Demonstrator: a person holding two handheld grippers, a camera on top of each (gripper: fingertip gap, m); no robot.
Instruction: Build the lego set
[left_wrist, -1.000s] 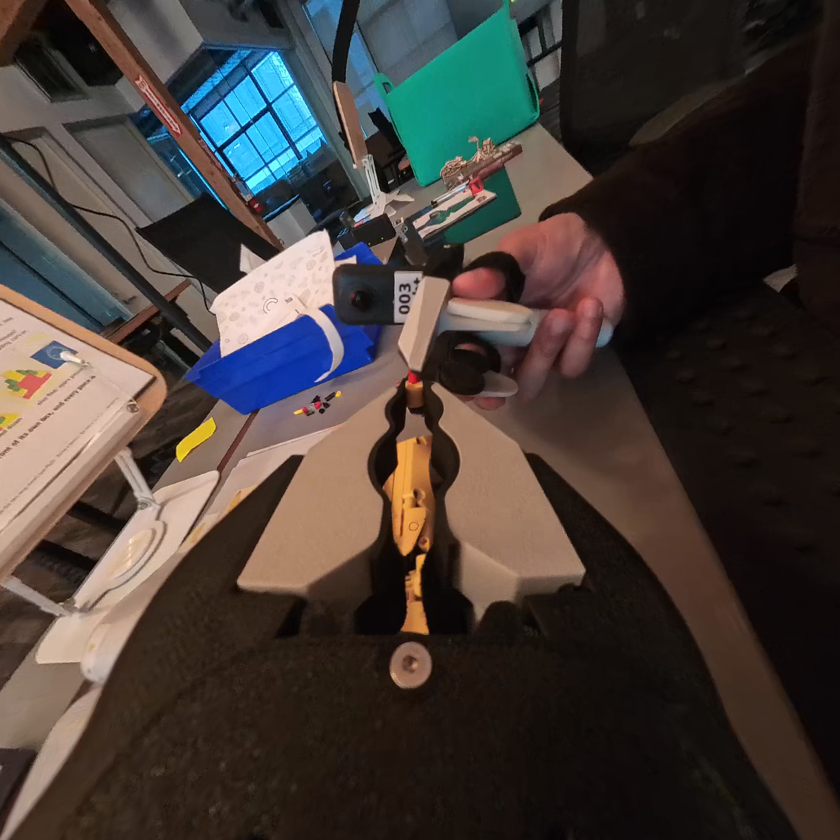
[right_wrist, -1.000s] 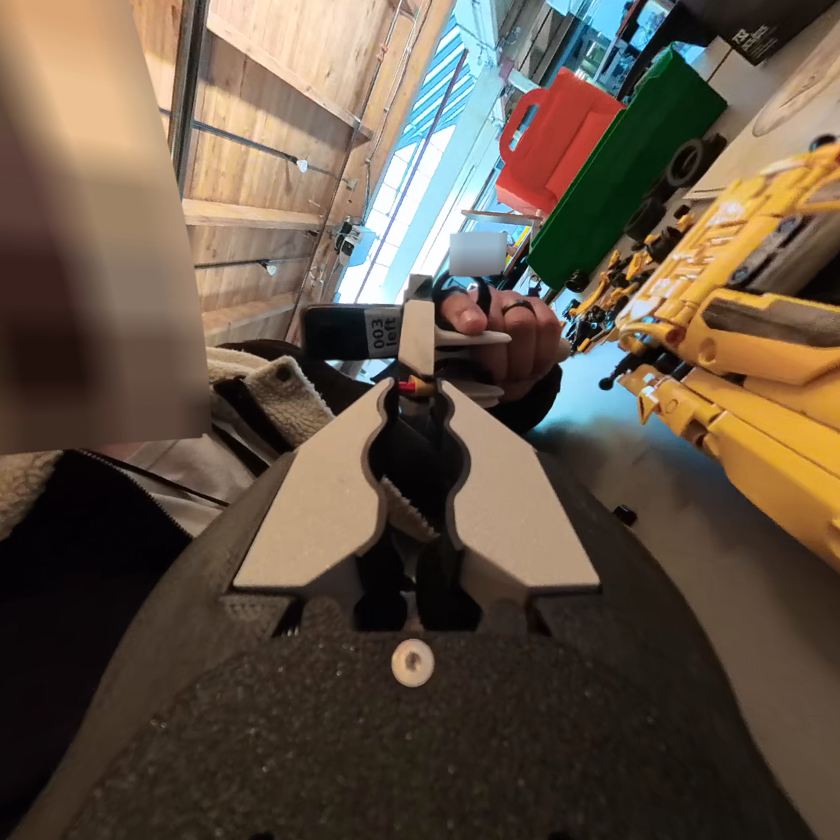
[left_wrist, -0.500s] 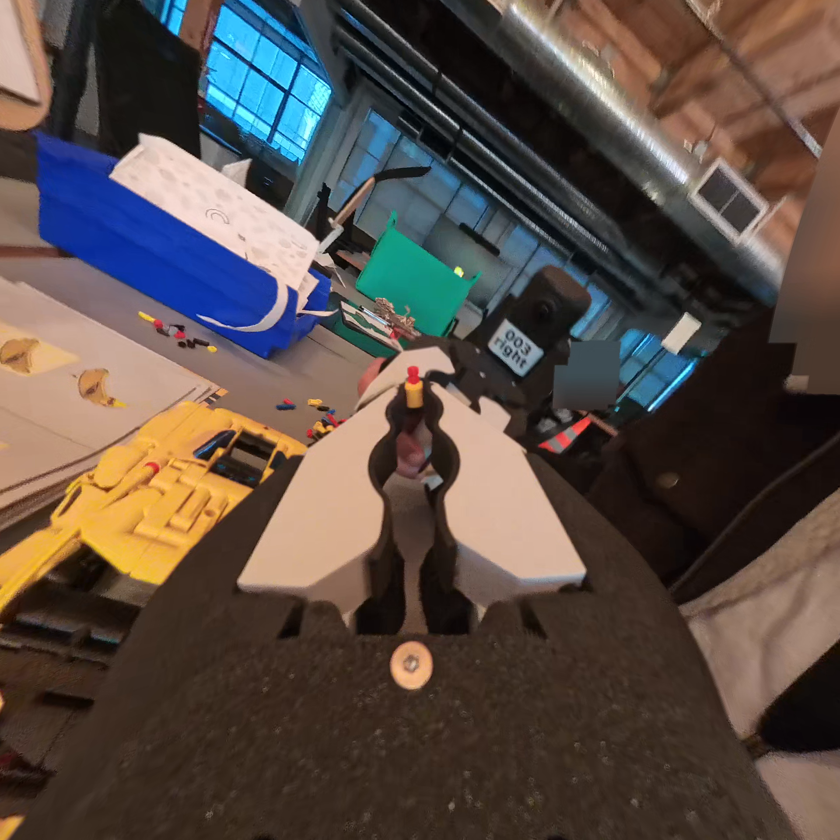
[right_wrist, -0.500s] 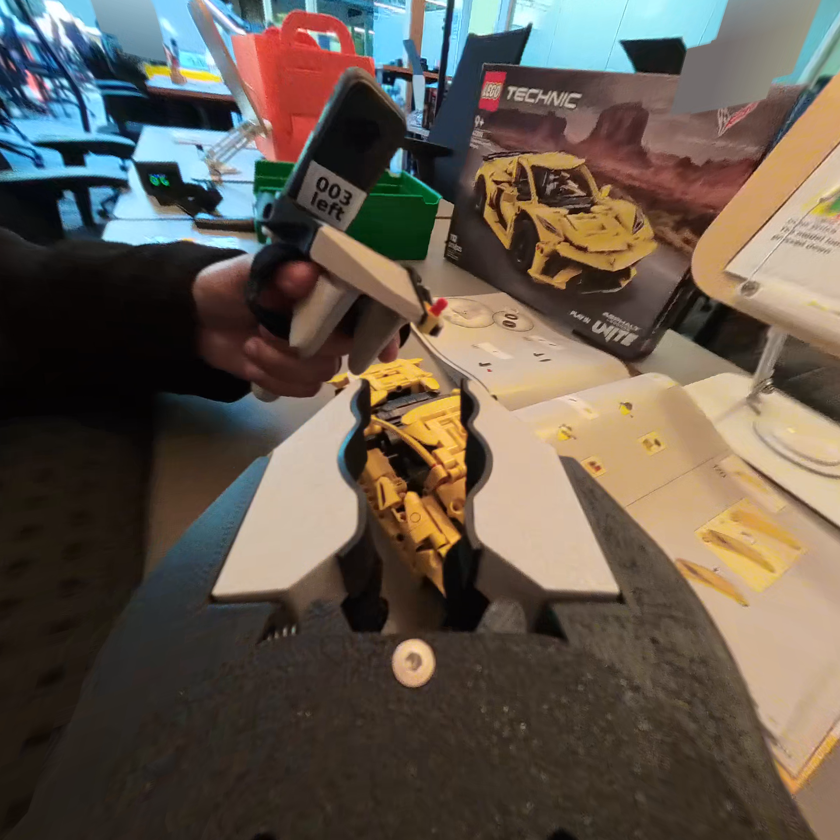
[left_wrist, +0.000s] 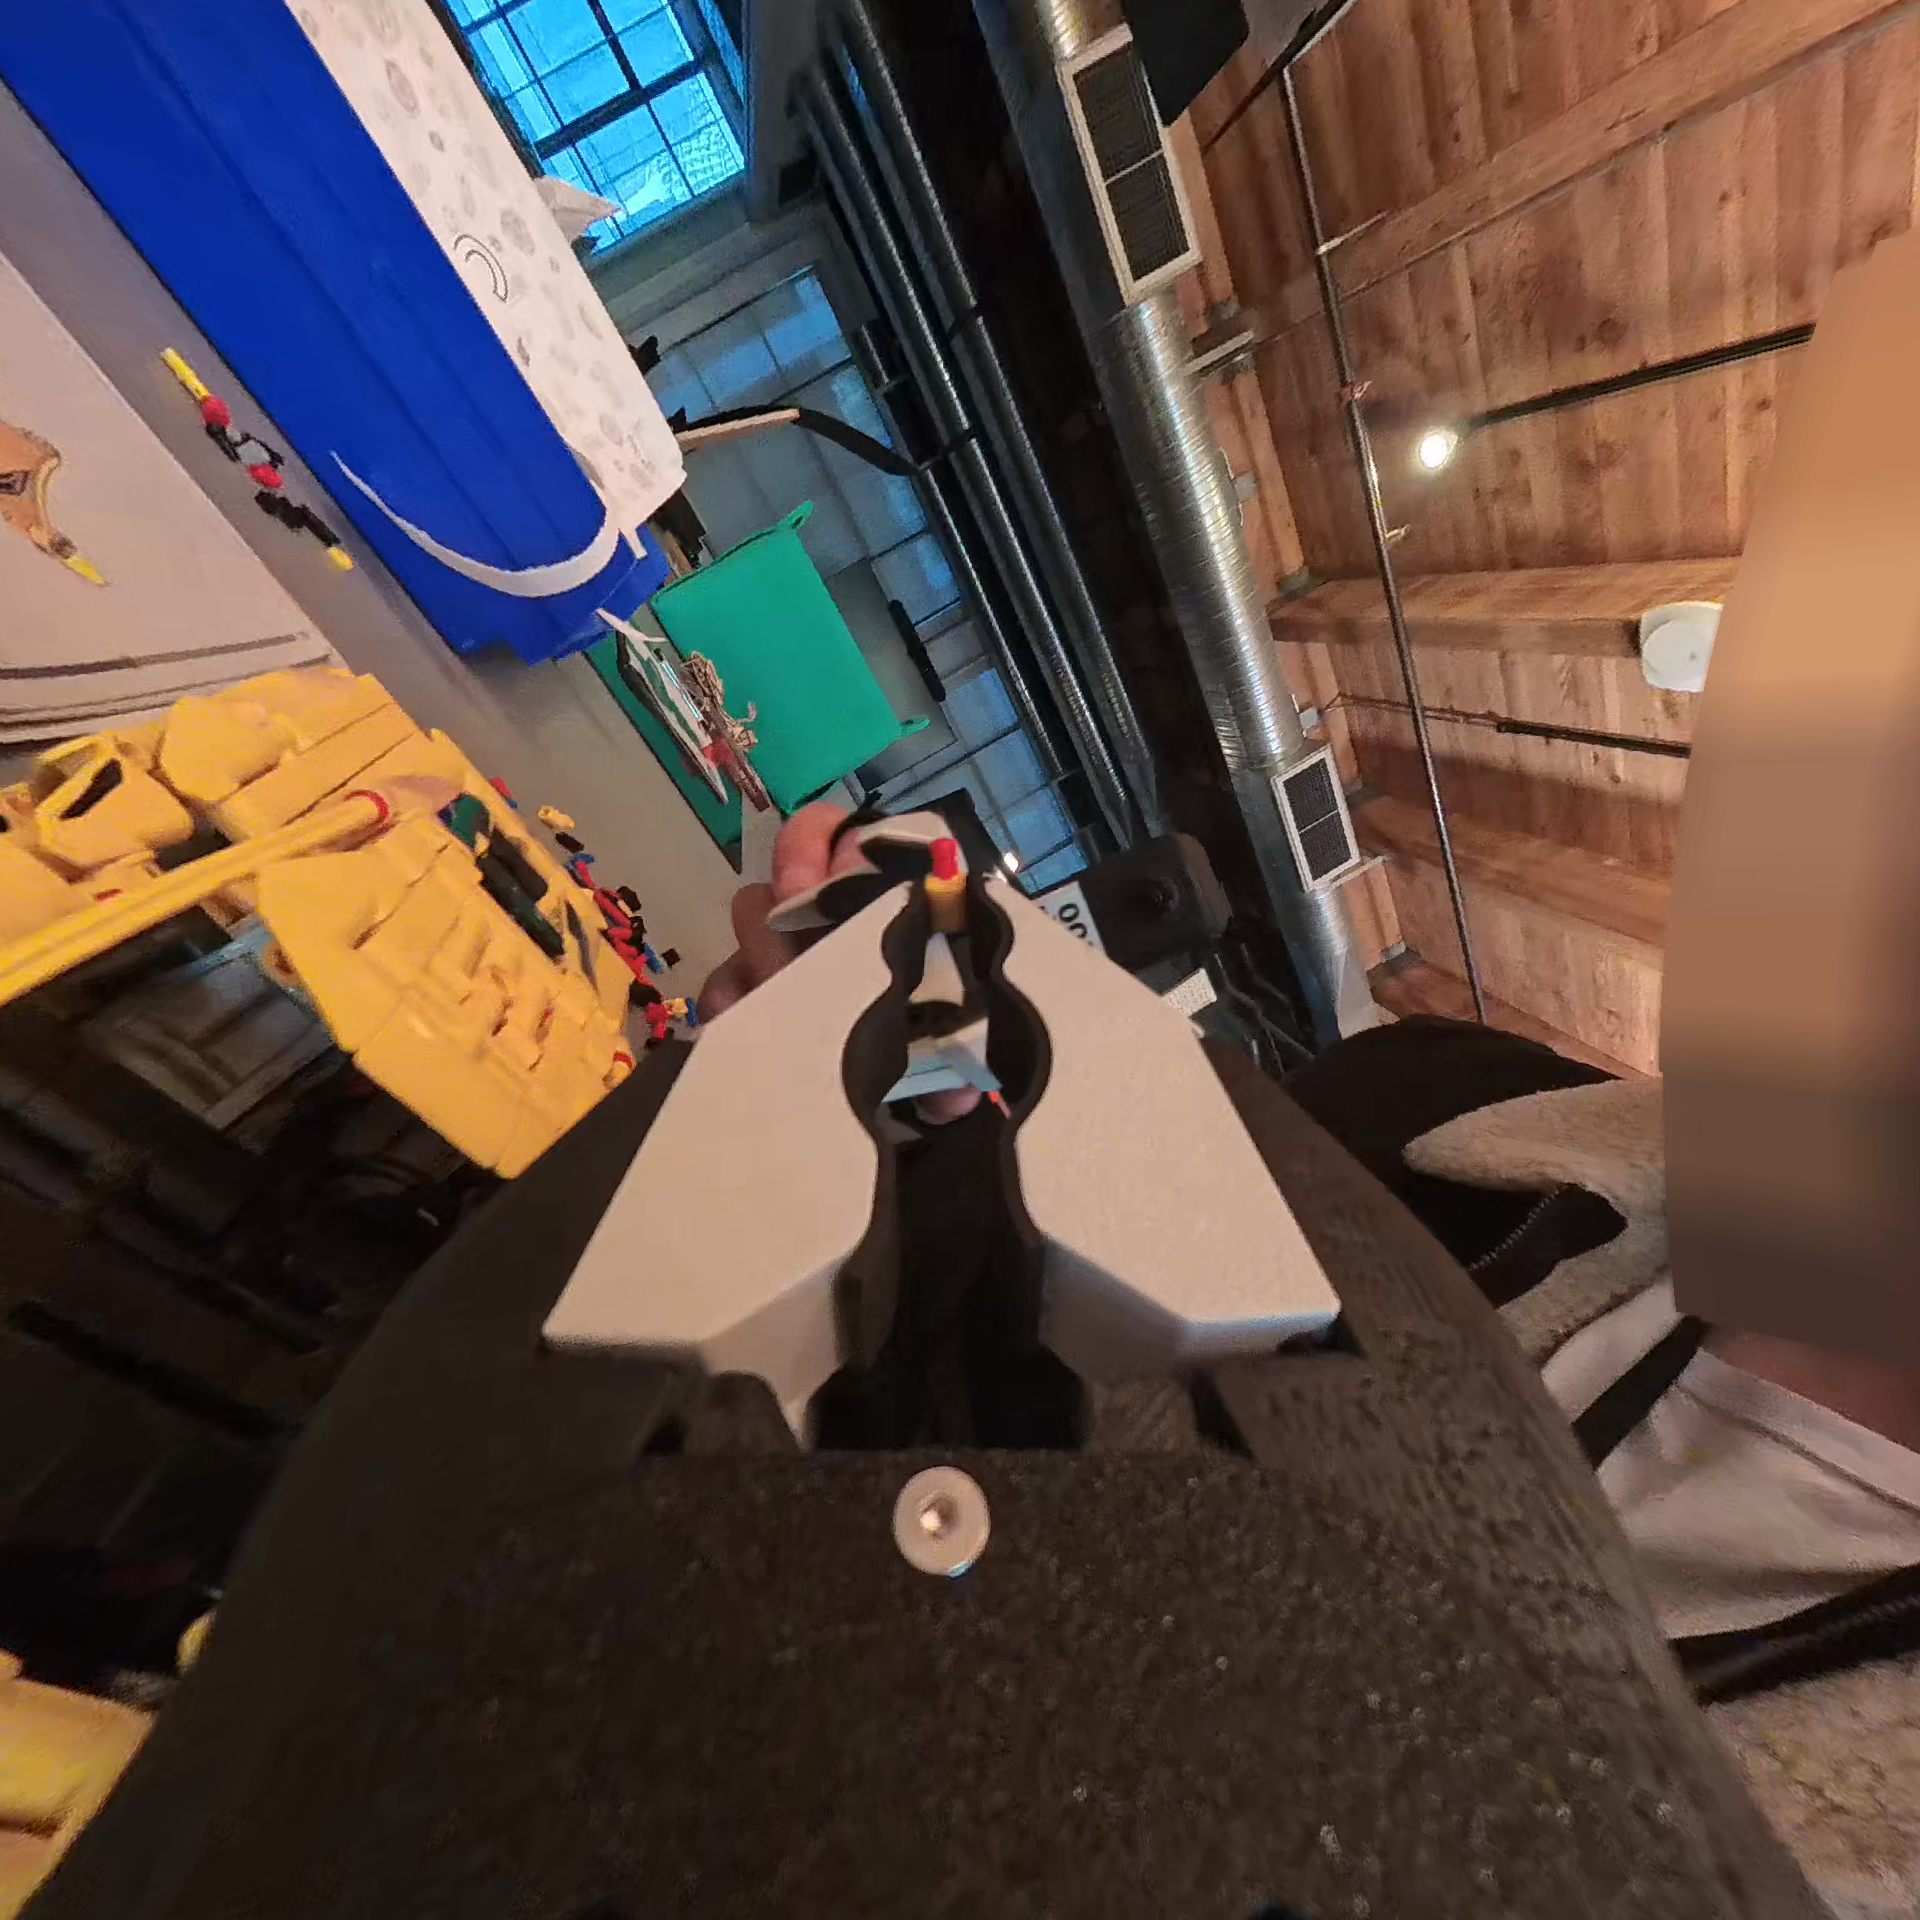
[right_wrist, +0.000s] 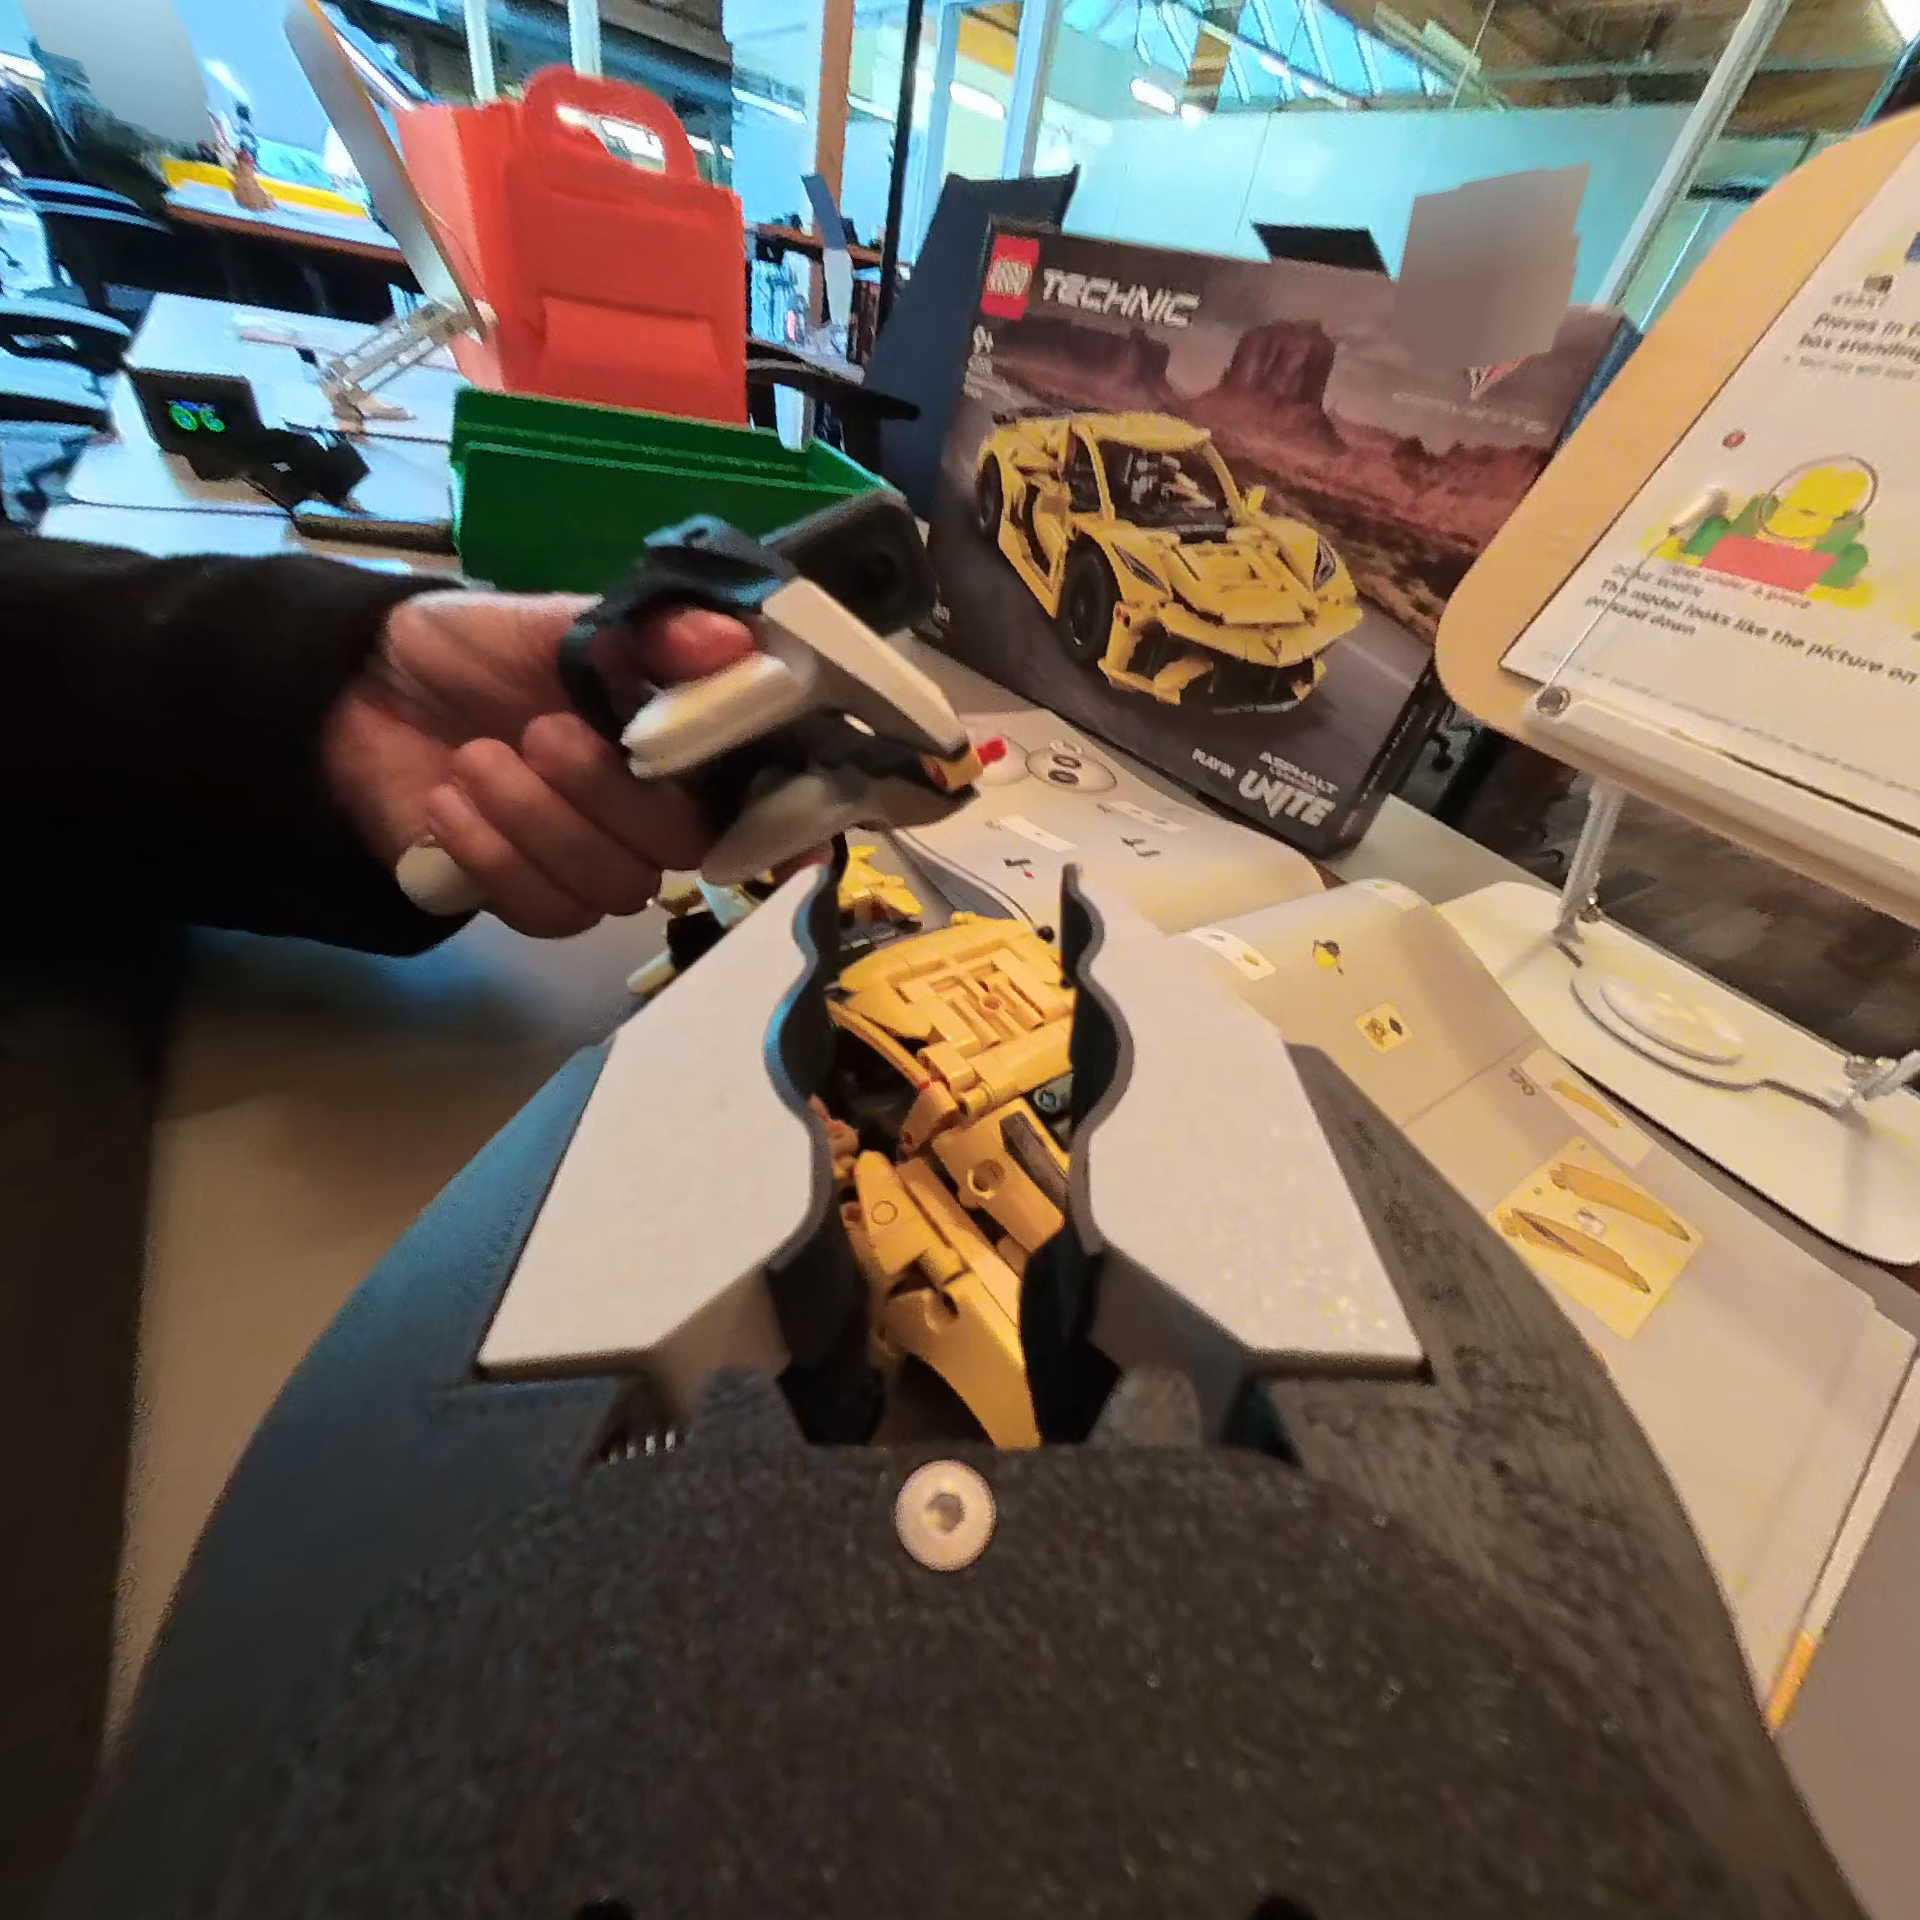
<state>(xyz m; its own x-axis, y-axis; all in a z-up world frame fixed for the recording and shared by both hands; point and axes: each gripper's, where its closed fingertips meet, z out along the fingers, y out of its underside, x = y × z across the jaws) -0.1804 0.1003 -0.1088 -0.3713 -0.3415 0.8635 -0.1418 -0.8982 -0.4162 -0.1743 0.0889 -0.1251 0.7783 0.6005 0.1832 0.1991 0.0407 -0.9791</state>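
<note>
My left gripper (left_wrist: 943, 906) is shut on a small yellow piece with a red pin (left_wrist: 943, 883) at its fingertips. It also shows in the right wrist view (right_wrist: 961, 764), held in a hand above and left of the car, with the small yellow piece (right_wrist: 954, 767) sticking out. The yellow Lego car (right_wrist: 966, 1049) lies on the table under my right gripper (right_wrist: 940, 914), which is open and empty, its jaws either side of the car body. The car (left_wrist: 416, 935) fills the left of the left wrist view.
The set's box (right_wrist: 1195, 540) stands behind an open instruction booklet (right_wrist: 1403, 1049). A sheet on a stand (right_wrist: 1704, 644) is at the right. A green bin (right_wrist: 623, 499) and a red bag (right_wrist: 603, 249) are at the back. A blue bin (left_wrist: 312, 312) and loose small pieces (left_wrist: 623, 925) lie beyond the car.
My right gripper has let go at the red pin, swung over the car and opened wide. My left gripper has turned on its side and still holds the small piece.
</note>
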